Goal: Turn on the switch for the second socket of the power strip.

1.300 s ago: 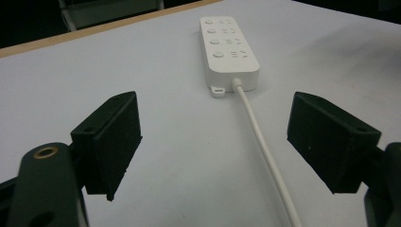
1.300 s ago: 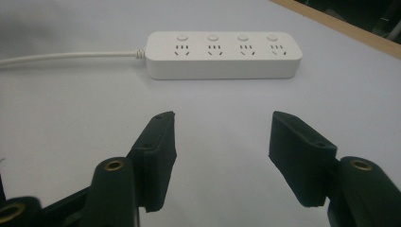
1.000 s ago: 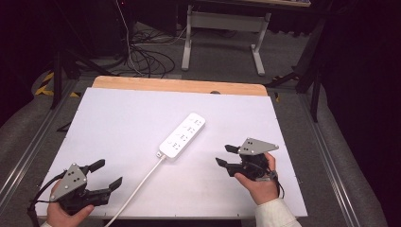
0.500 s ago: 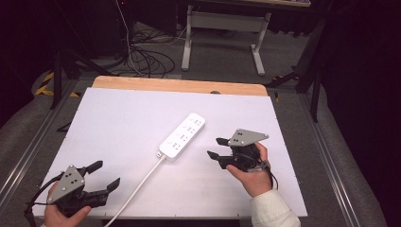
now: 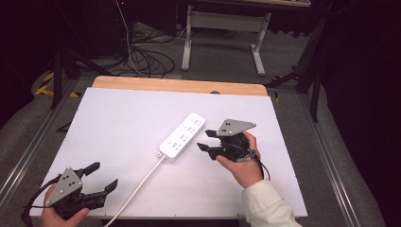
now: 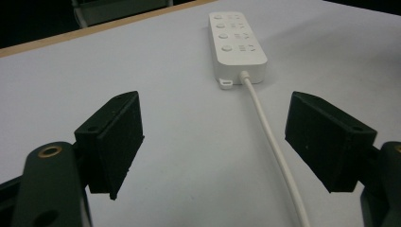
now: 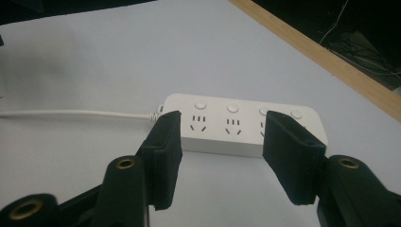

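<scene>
- A white power strip (image 5: 182, 135) lies flat on the white table top (image 5: 123, 123), a little right of the middle of the high view, slanted from lower left to upper right.
- Its top face carries a row of round buttons, each with a socket beside it; in the right gripper view the power strip (image 7: 246, 127) runs across the middle of the frame, buttons on the far side.
- A white cable (image 5: 137, 189) leaves the strip's lower-left end and runs down to the bottom edge of the high view; in the left gripper view the cable (image 6: 272, 142) runs from the strip (image 6: 236, 40) toward the lower right.
- The right gripper (image 5: 208, 140) sits just right of the power strip in the high view, held in the person's right hand (image 5: 241, 163) with a white sleeve (image 5: 269, 205) behind it. Its jaws are spread and hold nothing; the tips point at the strip's long side, close to it, with a strip of table between them in the right gripper view (image 7: 220, 156).
- The left gripper (image 5: 101, 177) is at the lower left of the high view, in the left hand (image 5: 59, 215), well apart from the strip. Its jaws stand wide apart and empty, over bare table, in the left gripper view (image 6: 213, 142).
- A wooden edge (image 5: 179, 86) borders the table's far side; beyond it, cables and a metal stand on the floor.
</scene>
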A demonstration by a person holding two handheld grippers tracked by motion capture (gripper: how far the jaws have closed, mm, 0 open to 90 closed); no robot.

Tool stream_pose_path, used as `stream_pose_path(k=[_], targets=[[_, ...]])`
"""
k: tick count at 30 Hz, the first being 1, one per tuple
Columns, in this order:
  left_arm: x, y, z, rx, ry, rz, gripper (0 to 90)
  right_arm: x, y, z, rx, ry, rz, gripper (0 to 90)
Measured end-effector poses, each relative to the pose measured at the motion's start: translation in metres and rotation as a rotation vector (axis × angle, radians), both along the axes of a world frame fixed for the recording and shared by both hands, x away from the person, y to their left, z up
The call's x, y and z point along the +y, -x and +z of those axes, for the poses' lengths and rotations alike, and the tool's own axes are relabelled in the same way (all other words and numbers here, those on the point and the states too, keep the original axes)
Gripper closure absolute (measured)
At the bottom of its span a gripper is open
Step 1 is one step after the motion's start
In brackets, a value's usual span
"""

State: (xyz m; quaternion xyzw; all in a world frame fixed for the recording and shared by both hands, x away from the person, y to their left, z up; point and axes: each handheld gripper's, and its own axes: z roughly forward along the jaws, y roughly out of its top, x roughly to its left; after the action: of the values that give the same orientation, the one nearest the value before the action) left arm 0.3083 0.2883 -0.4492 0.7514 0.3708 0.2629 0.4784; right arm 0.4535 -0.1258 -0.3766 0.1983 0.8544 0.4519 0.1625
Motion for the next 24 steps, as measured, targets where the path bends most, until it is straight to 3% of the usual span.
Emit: stream_pose_path(k=[3, 6, 8, 24], targets=[[0.000, 0.000, 0.000, -0.004, 0.002, 0.002, 20.6, 0.006, -0.005, -0.001, 0.014, 0.003, 0.020, 61.8], [0.000, 0.000, 0.000, -0.002, 0.008, 0.002, 20.8, 0.012, -0.011, -0.004, 0.008, -0.004, 0.036, 82.9], [0.000, 0.000, 0.000, -0.001, 0.009, 0.002, 20.8, 0.019, -0.016, -0.007, 0.007, -0.016, 0.053, 90.0], [0.000, -0.001, 0.000, -0.004, 0.004, -0.006, 20.9, 0.056, -0.053, -0.037, 0.020, -0.019, 0.011, 90.0]])
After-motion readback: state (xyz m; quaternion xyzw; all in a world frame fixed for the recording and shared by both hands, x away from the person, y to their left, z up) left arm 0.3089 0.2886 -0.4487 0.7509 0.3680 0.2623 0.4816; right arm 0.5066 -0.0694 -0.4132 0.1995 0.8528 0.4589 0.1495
